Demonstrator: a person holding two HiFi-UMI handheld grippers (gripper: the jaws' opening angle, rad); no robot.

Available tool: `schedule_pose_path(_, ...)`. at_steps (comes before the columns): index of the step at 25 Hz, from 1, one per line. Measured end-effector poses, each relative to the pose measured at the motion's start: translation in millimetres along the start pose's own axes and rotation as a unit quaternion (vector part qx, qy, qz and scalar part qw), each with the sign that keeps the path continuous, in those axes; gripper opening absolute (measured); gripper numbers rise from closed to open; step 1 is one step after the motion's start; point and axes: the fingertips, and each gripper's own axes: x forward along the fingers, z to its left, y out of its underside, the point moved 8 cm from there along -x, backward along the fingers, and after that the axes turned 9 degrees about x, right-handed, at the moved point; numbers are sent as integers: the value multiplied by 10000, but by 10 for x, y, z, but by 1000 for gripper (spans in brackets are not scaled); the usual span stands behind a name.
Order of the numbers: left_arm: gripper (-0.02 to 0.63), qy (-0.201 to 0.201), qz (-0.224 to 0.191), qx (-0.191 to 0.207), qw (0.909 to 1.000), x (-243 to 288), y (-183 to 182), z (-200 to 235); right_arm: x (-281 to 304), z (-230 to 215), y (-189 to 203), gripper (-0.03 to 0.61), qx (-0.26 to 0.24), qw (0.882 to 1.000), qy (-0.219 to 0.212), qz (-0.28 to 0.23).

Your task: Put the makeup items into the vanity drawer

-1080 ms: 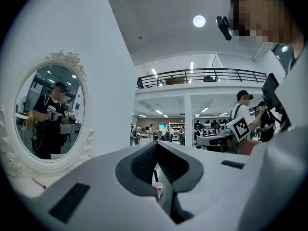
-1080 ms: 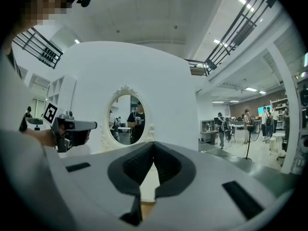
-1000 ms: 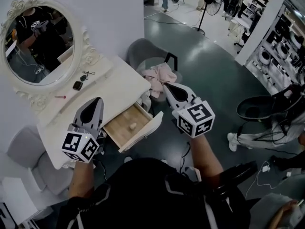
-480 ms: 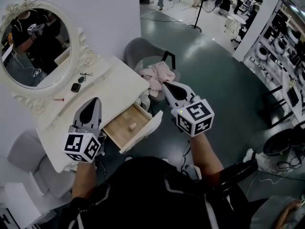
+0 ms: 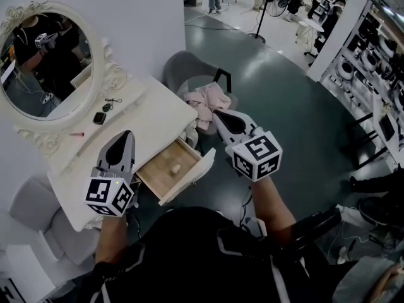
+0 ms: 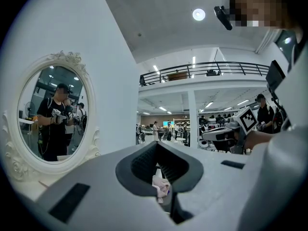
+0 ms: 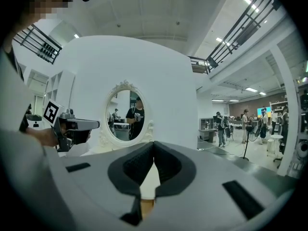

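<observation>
Grippers side by side above the vanity. Left gripper (image 5: 124,137) over the near edge of the white vanity top (image 5: 158,115), jaws pressed together, empty. Right gripper (image 5: 221,117) to the right, off the table's corner, jaws likewise pressed together, nothing between. Open drawer (image 5: 158,169) between the two, one small pale item (image 5: 176,166) on its wooden floor. Farther left on the top: dark compact (image 5: 99,117) and pink stick (image 5: 77,134), near the oval mirror (image 5: 47,59). Beyond, grey chair (image 5: 186,65) bearing pink cloth (image 5: 208,100).
</observation>
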Motion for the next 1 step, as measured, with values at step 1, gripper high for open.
schedule_pose_path(1, 3, 5, 9, -1, 10000, 6, 7, 6, 8, 2, -2, 3, 13, 10000, -8, -11)
